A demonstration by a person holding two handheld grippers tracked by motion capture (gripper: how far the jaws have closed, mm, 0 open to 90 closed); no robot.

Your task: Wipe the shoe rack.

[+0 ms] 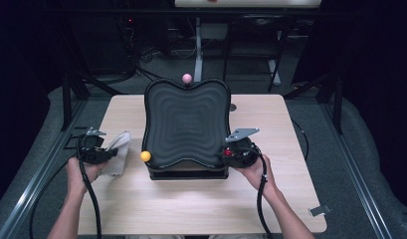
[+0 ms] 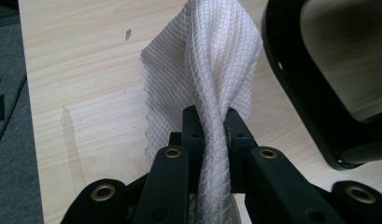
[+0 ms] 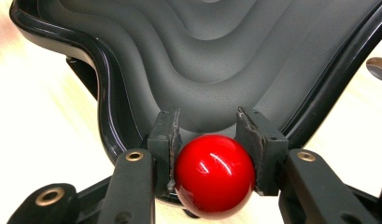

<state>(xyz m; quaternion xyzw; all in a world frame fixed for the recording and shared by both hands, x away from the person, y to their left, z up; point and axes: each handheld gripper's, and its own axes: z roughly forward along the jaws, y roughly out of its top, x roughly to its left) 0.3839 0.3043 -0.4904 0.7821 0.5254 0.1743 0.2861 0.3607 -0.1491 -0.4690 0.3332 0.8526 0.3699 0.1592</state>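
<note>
The left gripper point(image 2: 212, 119) was clamped on a white waffle-weave cloth point(image 2: 205, 70), which was bunched between its jaws; the cloth's far part fanned out over the pale wooden surface point(image 2: 86, 70). From above, that left gripper point(image 1: 105, 152) sat at the left side of the surface, just left of a black wavy-rimmed tray point(image 1: 186, 122) with ridged contours. The cloth point(image 1: 119, 149) hung beside the tray's near left corner, close to a yellow ball point(image 1: 146, 156) resting at the tray's edge. The right gripper point(image 3: 209, 133) was clamped on a glossy red ball point(image 3: 213, 175), with jaws pressing both its sides, at the tray's near right corner. In the high view the right gripper point(image 1: 231, 149) showed the red ball point(image 1: 228, 152) as a small red spot. A pink ball point(image 1: 187, 78) sat at the tray's far rim, in the middle. Both hands gripped the handles from the near side, and black cables trailed back along the forearms.
</note>
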